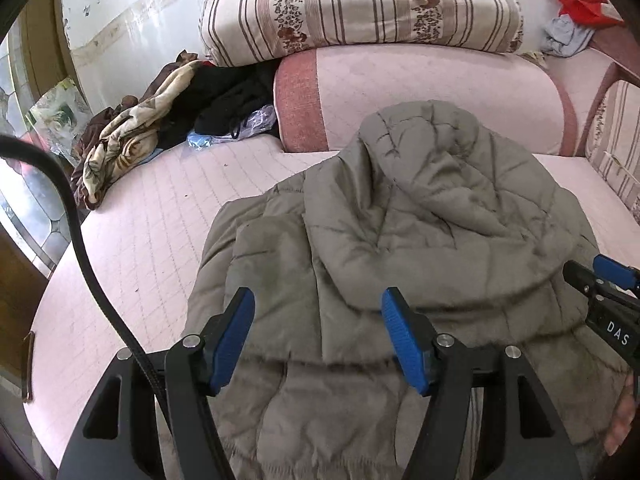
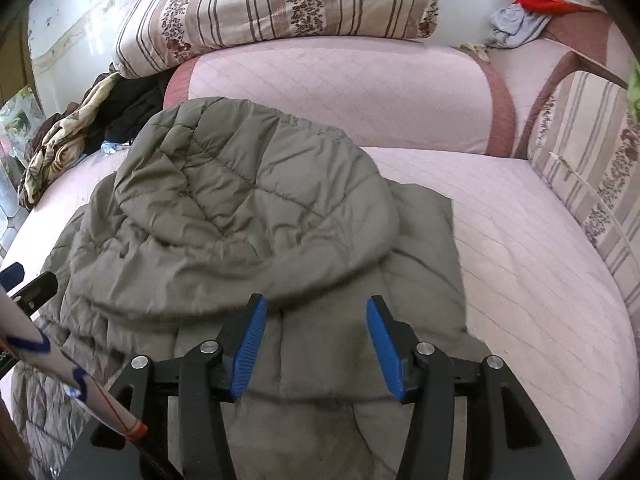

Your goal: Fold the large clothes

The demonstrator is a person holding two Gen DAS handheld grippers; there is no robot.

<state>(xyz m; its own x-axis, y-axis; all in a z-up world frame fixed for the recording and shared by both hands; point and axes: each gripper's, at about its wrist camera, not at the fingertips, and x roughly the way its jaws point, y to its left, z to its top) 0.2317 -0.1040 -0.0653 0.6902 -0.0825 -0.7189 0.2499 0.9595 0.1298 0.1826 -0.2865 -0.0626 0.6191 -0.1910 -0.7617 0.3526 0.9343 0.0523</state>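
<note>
Both tools, left and right, hover spread and empty over a padded jacket on the bed, poised for folding.

The grey quilted jacket fills the middle of the pink mattress. Bare mattress lies open to its left and, wider, to its right. Beyond the hood, a pink bolster blocks the way. A heap of clothes crowds the far left corner, seemingly clear of the jacket.
</note>
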